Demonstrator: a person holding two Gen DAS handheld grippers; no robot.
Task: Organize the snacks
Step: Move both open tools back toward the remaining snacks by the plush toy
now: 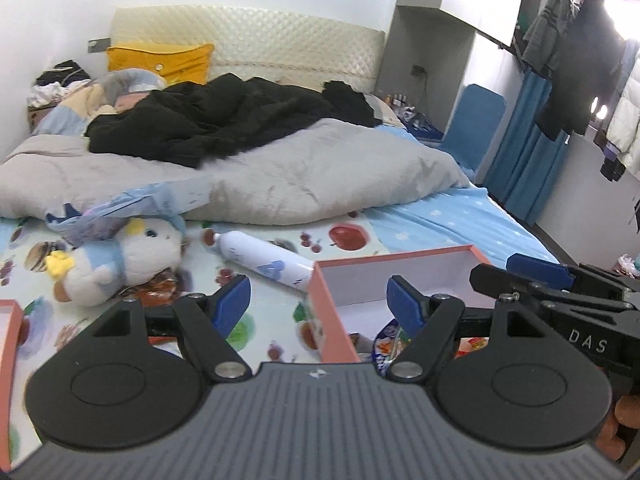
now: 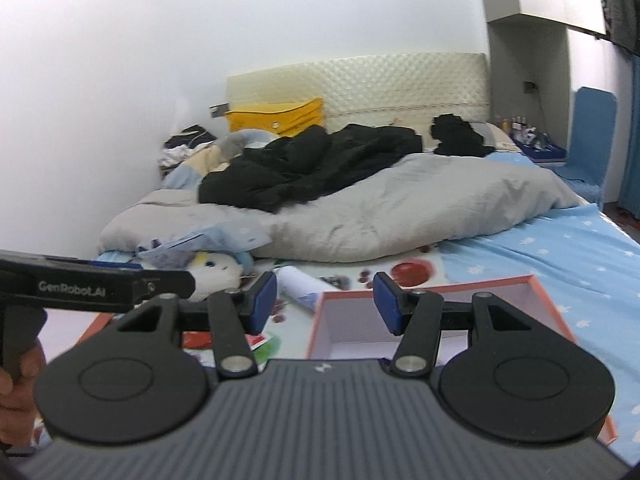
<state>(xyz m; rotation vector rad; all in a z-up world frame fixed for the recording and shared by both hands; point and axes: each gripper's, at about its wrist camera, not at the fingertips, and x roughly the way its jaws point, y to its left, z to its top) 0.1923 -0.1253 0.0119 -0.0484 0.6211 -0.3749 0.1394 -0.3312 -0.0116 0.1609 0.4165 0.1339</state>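
Observation:
A salmon-pink box (image 1: 396, 258) with a white inside lies open on the bed, and colourful snack packets (image 1: 386, 344) sit in its near corner. My left gripper (image 1: 319, 304) hovers over the box's left wall, open, with nothing between its blue pads. My right gripper (image 1: 500, 268) reaches in from the right, beside the box. In the right wrist view the right gripper (image 2: 325, 302) is open and empty above the same box (image 2: 420, 292). The left gripper (image 2: 168, 276) shows side-on at the left, held by a hand (image 2: 16, 368). A dark orange wrapper (image 1: 160, 288) lies under a plush toy.
A white spray bottle (image 1: 264, 260) lies just beyond the box, next to a plush toy (image 1: 120, 256). A second pink box edge (image 1: 8, 320) shows at the far left. A grey duvet (image 1: 280, 184) with black clothes fills the back of the bed. Blue starred sheet (image 2: 560, 264) lies to the right.

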